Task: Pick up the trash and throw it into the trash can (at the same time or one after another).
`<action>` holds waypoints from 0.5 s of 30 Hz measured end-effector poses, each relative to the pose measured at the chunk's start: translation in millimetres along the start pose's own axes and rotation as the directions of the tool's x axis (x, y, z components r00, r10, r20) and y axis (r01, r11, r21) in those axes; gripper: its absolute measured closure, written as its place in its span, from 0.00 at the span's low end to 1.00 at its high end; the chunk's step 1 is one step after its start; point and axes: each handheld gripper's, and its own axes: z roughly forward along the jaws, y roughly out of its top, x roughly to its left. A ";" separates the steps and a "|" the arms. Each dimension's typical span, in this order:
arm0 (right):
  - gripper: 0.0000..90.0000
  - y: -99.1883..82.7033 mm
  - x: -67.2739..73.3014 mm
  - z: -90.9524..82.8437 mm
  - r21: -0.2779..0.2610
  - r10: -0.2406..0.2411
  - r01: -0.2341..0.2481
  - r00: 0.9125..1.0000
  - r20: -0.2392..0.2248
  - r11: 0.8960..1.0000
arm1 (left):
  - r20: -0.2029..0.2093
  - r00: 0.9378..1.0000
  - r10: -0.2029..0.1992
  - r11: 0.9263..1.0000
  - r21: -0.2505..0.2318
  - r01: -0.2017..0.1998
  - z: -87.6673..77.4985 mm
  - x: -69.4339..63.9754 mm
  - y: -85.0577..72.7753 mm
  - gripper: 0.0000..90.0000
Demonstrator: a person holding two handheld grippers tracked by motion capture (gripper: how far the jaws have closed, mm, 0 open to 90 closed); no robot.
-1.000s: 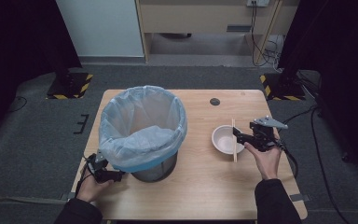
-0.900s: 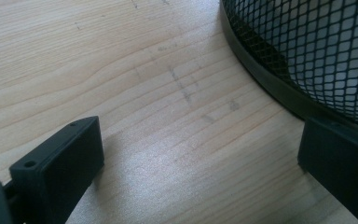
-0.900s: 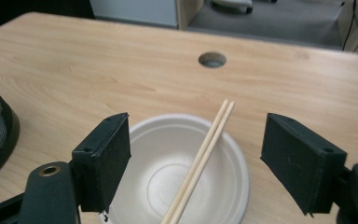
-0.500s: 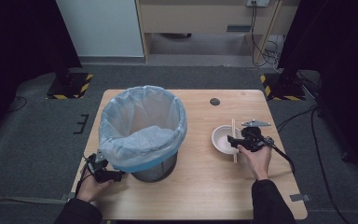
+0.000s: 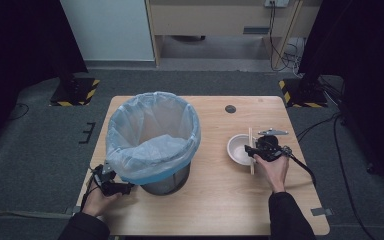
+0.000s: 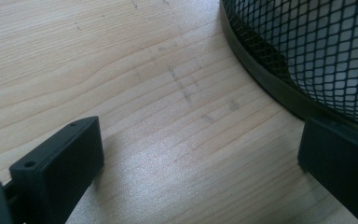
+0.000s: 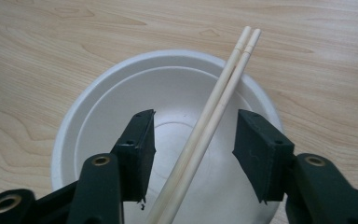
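Observation:
A white paper bowl sits on the right half of the wooden table, with a pair of wooden chopsticks lying across its rim. My right gripper reaches over the bowl. Its jaws stand either side of the chopsticks with a gap on both sides; they have just been closing. A mesh bin lined with a pale blue bag stands at the left. My left gripper rests open on the table beside the bin's base, nothing between its fingers.
A small dark round hole lies in the table behind the bowl. The right gripper's cable trails off toward the table's right edge. Bare wood stretches between the bin and the bowl and along the front edge.
My right gripper has come down and moved left onto the bowl, and its jaws have narrowed around the chopsticks. The left hand has kept still.

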 end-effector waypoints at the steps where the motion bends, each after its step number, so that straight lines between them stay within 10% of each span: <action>1: 0.56 -0.2 0.0 0.8 0.003 0.002 -0.002 1.000 -0.002 1.000 | 0.000 1.000 0.000 1.000 0.000 0.000 0.0 0.0 0.0 0.00; 15: 0.75 -2.9 0.2 6.6 0.027 0.004 -0.003 1.000 -0.024 1.000 | 0.000 1.000 0.000 1.000 0.000 0.000 0.0 0.0 0.0 0.00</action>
